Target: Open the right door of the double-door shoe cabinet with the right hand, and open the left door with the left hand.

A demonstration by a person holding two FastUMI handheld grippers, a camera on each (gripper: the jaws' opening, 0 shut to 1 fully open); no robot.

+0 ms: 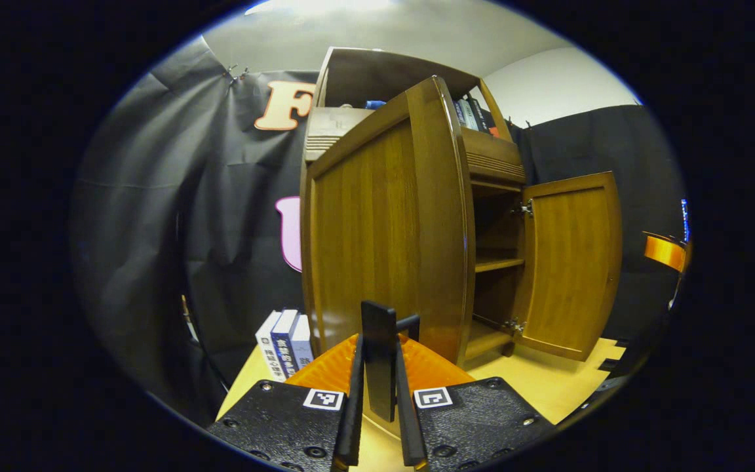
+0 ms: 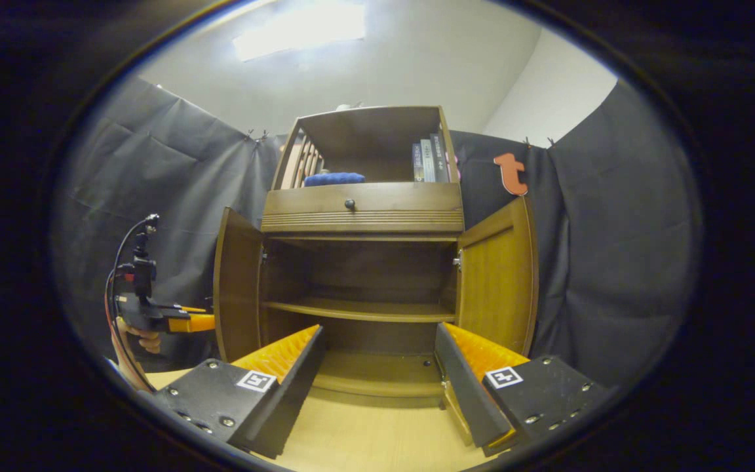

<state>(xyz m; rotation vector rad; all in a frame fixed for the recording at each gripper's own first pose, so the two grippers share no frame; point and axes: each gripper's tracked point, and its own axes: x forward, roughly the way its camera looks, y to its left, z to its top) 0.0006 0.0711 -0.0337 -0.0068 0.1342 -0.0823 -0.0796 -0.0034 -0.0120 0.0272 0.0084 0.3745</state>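
Doors of the brown wooden shoe cabinet (image 2: 364,210) stood open; left gripper (image 1: 381,393) pinched the left door's (image 1: 377,229) black handle (image 1: 379,360), right gripper (image 2: 377,367) gaped empty; release seemingly remained.

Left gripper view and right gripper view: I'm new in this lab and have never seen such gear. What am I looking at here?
There is no robot here. A person holds a two-fingered tool in each hand, and a fisheye camera rides on each tool, looking forward along its jaws.

The left gripper view shows the left gripper at the bottom, its jaws closed on what seems to be a dark handle of the left door, which is swung out towards the camera. The right door is open too.

The right gripper view looks straight into the cabinet. The right gripper is open and holds nothing. At far left in that view you can see the other tool and the hand holding it.

The cabinet stands on a pale wooden table, with a few books beside it.
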